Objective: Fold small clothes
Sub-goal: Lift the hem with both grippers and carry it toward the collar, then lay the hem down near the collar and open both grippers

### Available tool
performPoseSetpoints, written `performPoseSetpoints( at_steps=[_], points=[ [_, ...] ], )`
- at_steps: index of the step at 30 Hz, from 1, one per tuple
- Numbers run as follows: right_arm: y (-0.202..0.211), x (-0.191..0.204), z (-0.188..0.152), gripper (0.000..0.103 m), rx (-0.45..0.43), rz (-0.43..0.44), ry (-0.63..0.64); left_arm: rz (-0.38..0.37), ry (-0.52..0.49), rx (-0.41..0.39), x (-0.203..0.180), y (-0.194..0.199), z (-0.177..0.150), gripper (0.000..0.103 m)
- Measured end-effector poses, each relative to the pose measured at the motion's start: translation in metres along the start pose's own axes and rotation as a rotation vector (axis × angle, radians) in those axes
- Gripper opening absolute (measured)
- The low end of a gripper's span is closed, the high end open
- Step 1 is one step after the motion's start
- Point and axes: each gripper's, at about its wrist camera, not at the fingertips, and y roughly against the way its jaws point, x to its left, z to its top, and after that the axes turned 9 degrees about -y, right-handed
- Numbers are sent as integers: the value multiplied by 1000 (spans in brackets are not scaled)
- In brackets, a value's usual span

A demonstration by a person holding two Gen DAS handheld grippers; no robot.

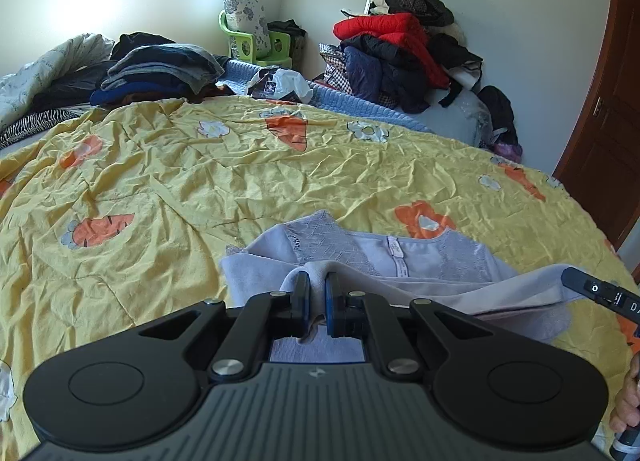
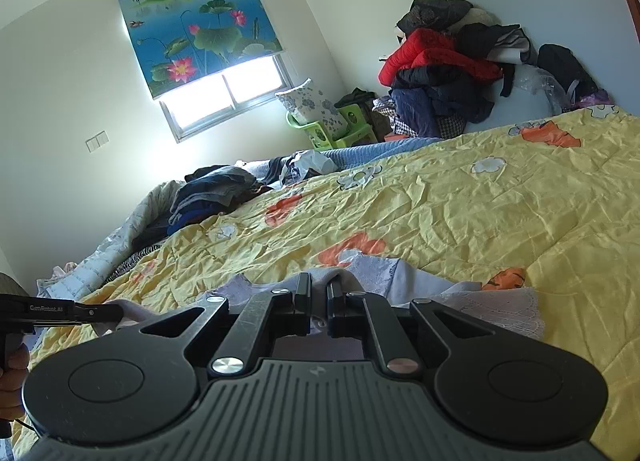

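Observation:
A small pale lilac top (image 1: 360, 257) with lace shoulders and a neck label lies on the yellow carrot-print quilt (image 1: 200, 181), its near hem lifted over the body. My left gripper (image 1: 317, 285) is shut on a bunch of that hem. In the right wrist view the same lilac top (image 2: 400, 281) spreads ahead, and my right gripper (image 2: 318, 287) is shut on another bunch of its cloth. The right gripper's black body (image 1: 600, 293) shows at the right edge of the left wrist view; the left gripper's body (image 2: 60, 311) shows at the left edge of the right wrist view.
A stack of folded dark clothes (image 1: 160, 69) sits at the quilt's far left. A heap of red and dark jackets (image 1: 400, 49) is piled against the far wall. A green chair (image 1: 256, 45) with a floral pillow stands under the window. A brown door (image 1: 608, 109) is at right.

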Motion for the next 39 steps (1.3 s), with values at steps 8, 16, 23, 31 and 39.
performPoseSetpoints(
  at_steps=[8,16,23,31,39],
  points=[
    [-13,-5,1,11,12,-21,-6,1,-16,27,1,-19,5,8],
    [-30,-9,7,11,23,-44,3,5,-11,38,1,-38,15,8],
    [-51,-16,12,11,46,-61,-12,18,3,58,4,-59,21,8],
    [-81,-28,11,12,90,-85,-40,49,28,121,9,-91,19,8],
    [-99,-40,10,15,125,-97,-82,13,121,156,26,-107,23,9]
  ],
)
